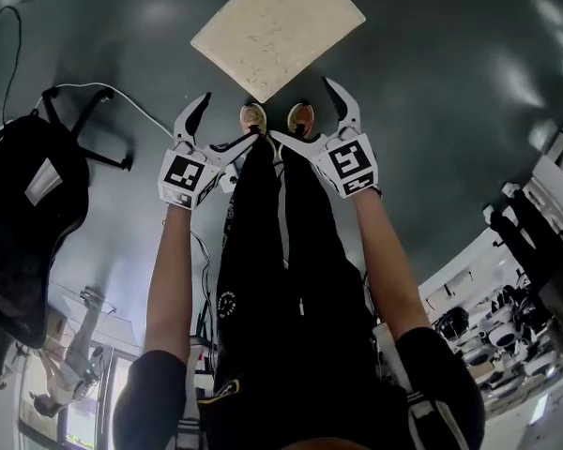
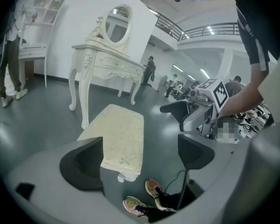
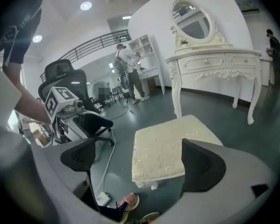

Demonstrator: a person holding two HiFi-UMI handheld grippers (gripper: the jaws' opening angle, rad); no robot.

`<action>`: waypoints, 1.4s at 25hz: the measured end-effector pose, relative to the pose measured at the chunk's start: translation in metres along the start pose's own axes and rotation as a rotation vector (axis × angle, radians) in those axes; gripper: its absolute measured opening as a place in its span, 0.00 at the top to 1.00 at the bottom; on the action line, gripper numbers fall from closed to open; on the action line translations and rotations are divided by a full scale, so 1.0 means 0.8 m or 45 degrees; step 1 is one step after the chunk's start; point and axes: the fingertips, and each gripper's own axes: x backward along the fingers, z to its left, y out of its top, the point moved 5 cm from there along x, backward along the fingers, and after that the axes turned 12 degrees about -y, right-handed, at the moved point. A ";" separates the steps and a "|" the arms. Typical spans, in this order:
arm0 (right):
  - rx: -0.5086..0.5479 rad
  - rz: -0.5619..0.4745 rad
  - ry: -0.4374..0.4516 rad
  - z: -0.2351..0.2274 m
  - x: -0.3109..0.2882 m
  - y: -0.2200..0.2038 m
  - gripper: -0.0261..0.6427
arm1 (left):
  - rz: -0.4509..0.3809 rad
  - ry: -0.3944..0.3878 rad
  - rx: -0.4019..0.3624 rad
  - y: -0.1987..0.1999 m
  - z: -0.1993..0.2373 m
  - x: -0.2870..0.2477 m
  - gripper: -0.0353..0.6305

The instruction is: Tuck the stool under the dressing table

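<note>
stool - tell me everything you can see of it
The stool is a low rectangular seat with a cream padded top bearing a faint floral pattern, and short white carved feet. It stands upright on the grey floor, just ahead of the person's shoes. It is out in the open, short of the dressing table and not under it. Nothing grips it.

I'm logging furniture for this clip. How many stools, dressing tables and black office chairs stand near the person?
Stool: 1
Dressing table: 1
Black office chair: 1
Total: 3
</note>
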 end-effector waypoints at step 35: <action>-1.657 -0.010 -0.123 -0.088 -0.159 -0.137 0.30 | -0.481 0.236 1.245 -0.076 0.184 -0.109 0.23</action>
